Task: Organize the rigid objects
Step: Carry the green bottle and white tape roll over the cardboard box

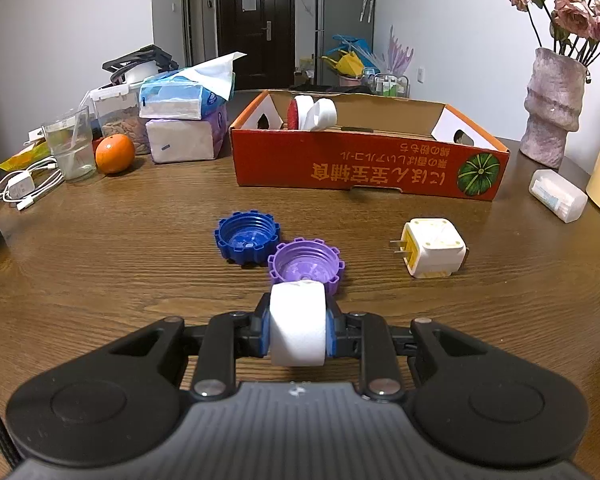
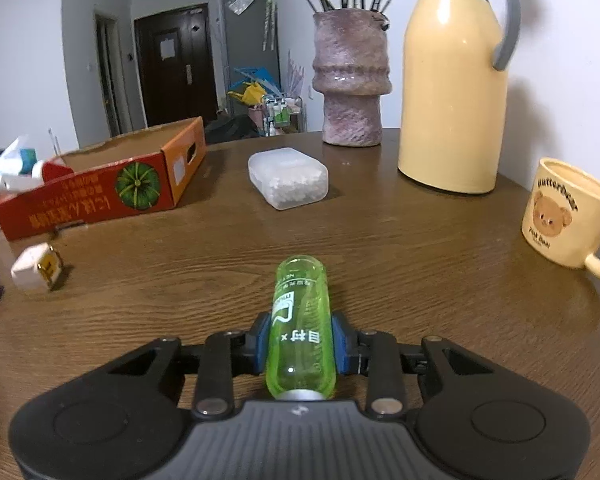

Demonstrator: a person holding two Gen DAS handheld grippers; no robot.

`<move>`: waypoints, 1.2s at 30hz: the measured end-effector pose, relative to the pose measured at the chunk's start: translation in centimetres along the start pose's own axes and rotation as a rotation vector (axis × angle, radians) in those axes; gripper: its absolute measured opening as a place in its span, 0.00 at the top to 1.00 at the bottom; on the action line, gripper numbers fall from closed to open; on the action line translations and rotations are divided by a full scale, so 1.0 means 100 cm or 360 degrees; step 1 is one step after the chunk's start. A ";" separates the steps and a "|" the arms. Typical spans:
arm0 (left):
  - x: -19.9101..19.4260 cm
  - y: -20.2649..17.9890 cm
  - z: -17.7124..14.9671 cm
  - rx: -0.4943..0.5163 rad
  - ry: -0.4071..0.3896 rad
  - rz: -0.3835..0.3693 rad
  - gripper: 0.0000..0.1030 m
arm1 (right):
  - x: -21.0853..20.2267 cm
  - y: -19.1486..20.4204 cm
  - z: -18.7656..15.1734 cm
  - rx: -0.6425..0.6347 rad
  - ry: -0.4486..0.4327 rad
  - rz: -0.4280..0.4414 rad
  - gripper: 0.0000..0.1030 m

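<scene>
My left gripper (image 1: 298, 326), angled down short of the box (image 1: 364, 160), clamps a white cap (image 1: 298, 320); my right gripper (image 2: 302, 346), likewise angled, clamps a green bottle (image 2: 300, 320).

The left gripper (image 1: 298, 326) is clamping a white cylindrical cap (image 1: 298, 322) above the tabletop (image 1: 140, 248), just behind a purple lid (image 1: 306, 266) touching a blue lid (image 1: 247, 238), facing an orange cardboard box (image 1: 364, 164).

We see a grainy wood table (image 1: 100, 248), glossy green plastic bottle (image 2: 300, 320), matt cardboard box (image 1: 340, 168), rough ceramic-looking vase (image 2: 352, 80).
</scene>
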State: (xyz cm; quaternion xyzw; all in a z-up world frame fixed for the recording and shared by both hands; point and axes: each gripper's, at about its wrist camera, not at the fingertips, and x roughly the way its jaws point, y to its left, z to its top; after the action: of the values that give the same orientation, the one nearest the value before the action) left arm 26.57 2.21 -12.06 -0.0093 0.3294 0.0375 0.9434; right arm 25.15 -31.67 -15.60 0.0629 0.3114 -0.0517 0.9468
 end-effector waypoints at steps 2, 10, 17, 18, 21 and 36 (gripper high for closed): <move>0.000 0.000 0.000 0.0003 -0.0003 -0.0002 0.76 | -0.003 -0.001 -0.001 0.0026 -0.0028 0.0009 0.71; -0.008 -0.001 0.001 0.0005 -0.0035 -0.0020 0.76 | -0.018 0.012 -0.002 0.0018 -0.0102 0.0081 0.71; -0.021 -0.003 0.006 0.0011 -0.0082 -0.0053 0.76 | -0.029 0.029 0.006 -0.0022 -0.0146 0.0135 0.71; -0.022 -0.003 0.008 0.0011 -0.0086 -0.0057 0.76 | -0.032 0.032 0.008 -0.0032 -0.0156 0.0146 0.71; -0.026 -0.004 0.012 0.0016 -0.0107 -0.0065 0.76 | -0.037 0.042 0.012 -0.0056 -0.0179 0.0177 0.71; -0.037 -0.017 0.047 0.0016 -0.0217 -0.0112 0.76 | -0.050 0.094 0.040 -0.0150 -0.0271 0.0340 0.71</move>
State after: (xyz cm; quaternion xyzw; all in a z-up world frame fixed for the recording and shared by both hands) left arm 26.67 0.51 -6.08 -0.0137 0.2640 0.0031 0.9644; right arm 24.82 -22.75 -8.61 0.0466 0.2235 0.0590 0.9718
